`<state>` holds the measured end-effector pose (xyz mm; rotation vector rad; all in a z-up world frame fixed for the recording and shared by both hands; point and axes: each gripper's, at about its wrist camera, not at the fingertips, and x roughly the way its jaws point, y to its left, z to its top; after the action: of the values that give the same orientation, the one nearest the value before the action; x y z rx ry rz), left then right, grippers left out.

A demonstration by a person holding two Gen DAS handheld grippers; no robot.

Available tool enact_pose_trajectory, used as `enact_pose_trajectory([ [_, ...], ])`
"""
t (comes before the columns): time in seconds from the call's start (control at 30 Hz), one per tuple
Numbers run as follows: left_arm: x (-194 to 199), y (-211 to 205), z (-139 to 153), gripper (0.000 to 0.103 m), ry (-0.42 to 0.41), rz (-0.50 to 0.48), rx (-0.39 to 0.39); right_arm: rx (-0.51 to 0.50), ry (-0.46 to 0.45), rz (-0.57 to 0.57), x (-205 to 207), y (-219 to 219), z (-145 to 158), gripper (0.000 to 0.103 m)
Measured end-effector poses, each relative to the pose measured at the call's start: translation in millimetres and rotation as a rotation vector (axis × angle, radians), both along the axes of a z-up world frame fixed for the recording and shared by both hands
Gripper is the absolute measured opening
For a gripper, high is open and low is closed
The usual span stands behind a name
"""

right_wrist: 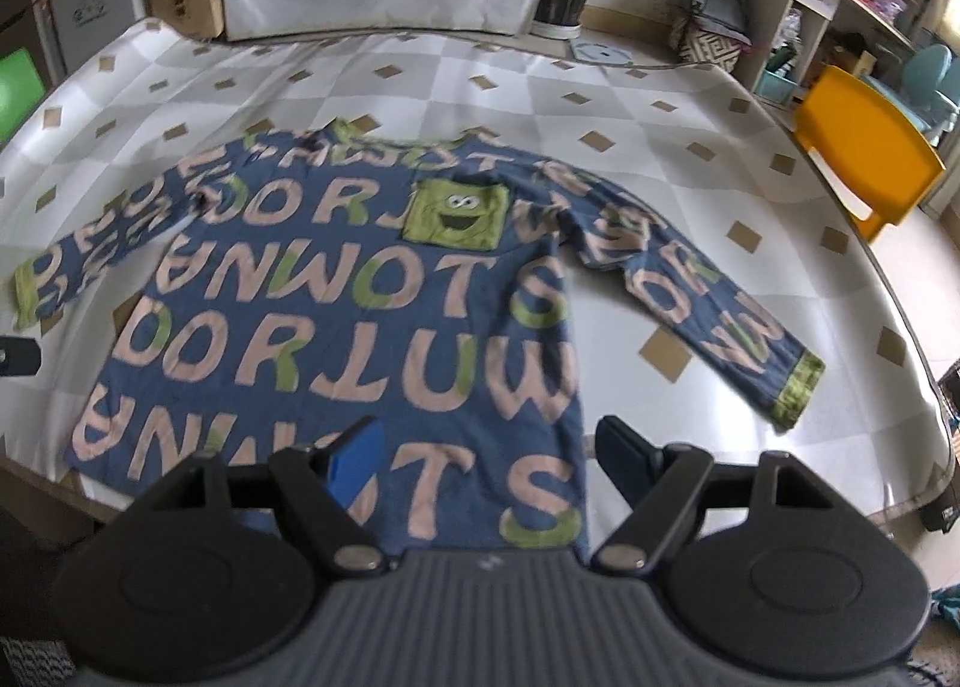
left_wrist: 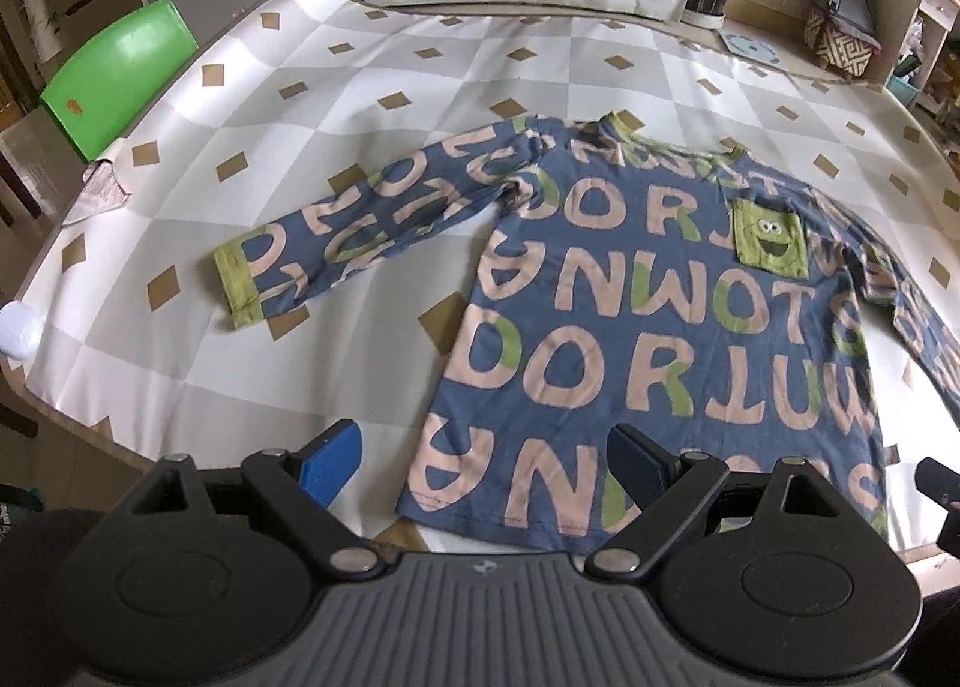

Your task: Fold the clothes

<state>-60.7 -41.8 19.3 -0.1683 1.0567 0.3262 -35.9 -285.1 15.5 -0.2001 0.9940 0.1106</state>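
A blue long-sleeved shirt with big pink and green letters and a green face pocket lies flat, front up, both sleeves spread, hem toward me. My left gripper is open above the shirt's bottom left hem corner, nothing between its fingers. My right gripper is open over the bottom right part of the hem, also empty. The left sleeve cuff points to the left; the right sleeve cuff points to the right. Each gripper's tip shows at the edge of the other's view.
The shirt rests on a table with a grey-white checked cloth. A green chair stands at the left edge, an orange chair at the right. Beyond the table stand boxes, plant pots and shelves.
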Motion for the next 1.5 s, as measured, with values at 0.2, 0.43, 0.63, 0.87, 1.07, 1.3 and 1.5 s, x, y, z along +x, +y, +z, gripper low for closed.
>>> enact_pose_trajectory([
  [0.2, -4.7, 3.4, -11.1, 0.089, 0.03, 0.009, -0.01, -0.02, 0.023, 0.026, -6.9, 13.8, -14.8, 0.076],
  [0.43, -7.8, 2.5, -18.6, 0.089, 0.045, 0.012, -0.027, -0.022, 0.047, 0.056, -14.2, 22.3, -25.9, 0.076],
  [0.63, -9.6, -5.1, -24.4, 0.089, 0.059, -0.011, -0.037, -0.022, 0.064, 0.067, -19.1, 25.7, -32.9, 0.076],
  [0.87, -17.2, -20.1, -37.9, 0.089, 0.096, -0.062, -0.04, -0.022, 0.075, 0.075, -27.5, 29.8, -41.2, 0.076],
  [1.07, -25.5, -34.4, -48.6, 0.088, 0.107, -0.111, -0.054, -0.035, 0.068, 0.119, -38.1, 38.9, -46.6, 0.072],
  [1.3, -30.7, -38.6, -46.3, 0.062, 0.061, -0.144, -0.108, 0.021, 0.055, 0.111, -40.3, 36.6, -44.0, 0.051],
  [1.5, -34.1, -44.3, -43.9, 0.036, 0.036, -0.19, -0.103, 0.051, 0.005, 0.123, -42.9, 37.0, -37.6, 0.03],
])
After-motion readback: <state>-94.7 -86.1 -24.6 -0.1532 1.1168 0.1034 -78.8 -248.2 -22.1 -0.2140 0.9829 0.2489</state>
